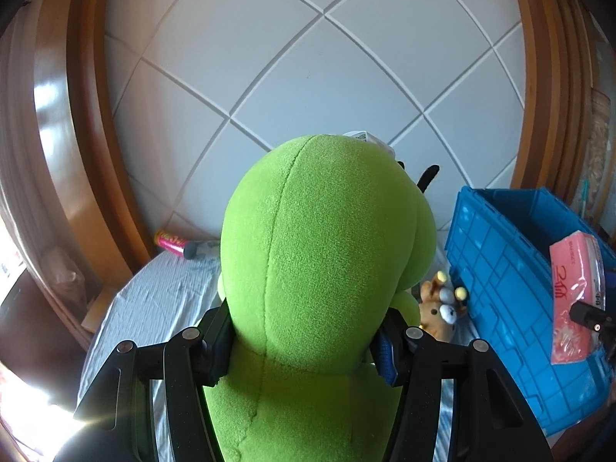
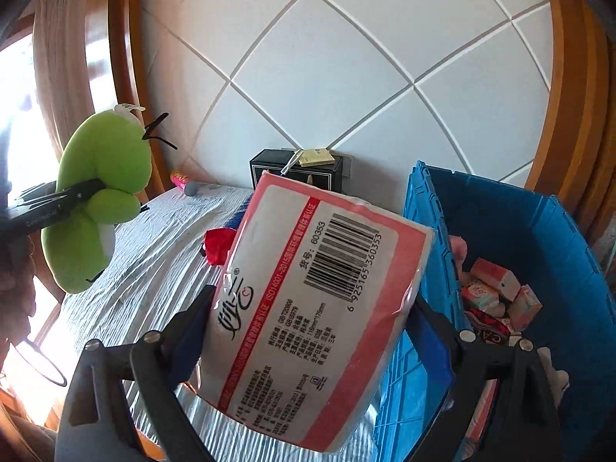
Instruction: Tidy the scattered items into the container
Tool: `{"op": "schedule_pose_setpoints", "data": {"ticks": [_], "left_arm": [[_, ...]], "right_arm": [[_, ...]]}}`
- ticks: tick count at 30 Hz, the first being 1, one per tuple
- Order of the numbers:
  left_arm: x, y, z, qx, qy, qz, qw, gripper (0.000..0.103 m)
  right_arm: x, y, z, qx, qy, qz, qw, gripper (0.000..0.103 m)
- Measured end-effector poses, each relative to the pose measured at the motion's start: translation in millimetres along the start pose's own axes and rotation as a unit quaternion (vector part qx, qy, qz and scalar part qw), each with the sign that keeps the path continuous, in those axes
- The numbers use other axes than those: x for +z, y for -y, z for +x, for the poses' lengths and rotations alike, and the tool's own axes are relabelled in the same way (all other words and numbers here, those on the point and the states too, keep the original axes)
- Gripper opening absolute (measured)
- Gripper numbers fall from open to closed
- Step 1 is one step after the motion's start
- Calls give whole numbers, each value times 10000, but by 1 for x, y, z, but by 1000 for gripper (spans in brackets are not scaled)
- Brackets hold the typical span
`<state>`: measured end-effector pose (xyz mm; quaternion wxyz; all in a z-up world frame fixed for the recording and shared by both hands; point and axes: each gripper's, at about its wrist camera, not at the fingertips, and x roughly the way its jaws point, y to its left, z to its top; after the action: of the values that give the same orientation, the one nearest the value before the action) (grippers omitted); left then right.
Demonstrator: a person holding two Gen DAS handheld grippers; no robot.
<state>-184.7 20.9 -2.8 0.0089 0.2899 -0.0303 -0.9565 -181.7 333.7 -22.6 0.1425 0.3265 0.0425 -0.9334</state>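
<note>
My left gripper (image 1: pixel 304 346) is shut on a green plush toy (image 1: pixel 323 254), pinching its neck and holding it above the bed; the right wrist view shows the same green plush toy (image 2: pixel 104 177) hanging at the far left. My right gripper (image 2: pixel 308 331) is shut on a pink and white tissue pack (image 2: pixel 304 308), held in the air just left of the blue crate (image 2: pixel 519 238). That pack (image 1: pixel 573 296) also shows in front of the blue crate (image 1: pixel 500 269) in the left wrist view. Several small pink packs (image 2: pixel 496 288) lie inside the crate.
A brown giraffe plush (image 1: pixel 442 304) lies on the striped bedsheet (image 1: pixel 154 300) beside the crate. A pink tube (image 1: pixel 171 241) rests by the quilted headboard (image 1: pixel 308 57). A red item (image 2: pixel 217 244) lies on the sheet, and a black box (image 2: pixel 292 171) stands against the headboard.
</note>
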Motion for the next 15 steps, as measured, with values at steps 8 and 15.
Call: {"op": "schedule_pose_setpoints", "data": {"ticks": [8, 15], "left_arm": [[18, 56, -10, 48, 178, 238, 9995, 57], [36, 112, -13, -118, 292, 444, 9985, 57]], "right_arm": [[-4, 52, -20, -39, 148, 134, 9998, 93], [-7, 99, -43, -158, 312, 331, 9988, 93]]}}
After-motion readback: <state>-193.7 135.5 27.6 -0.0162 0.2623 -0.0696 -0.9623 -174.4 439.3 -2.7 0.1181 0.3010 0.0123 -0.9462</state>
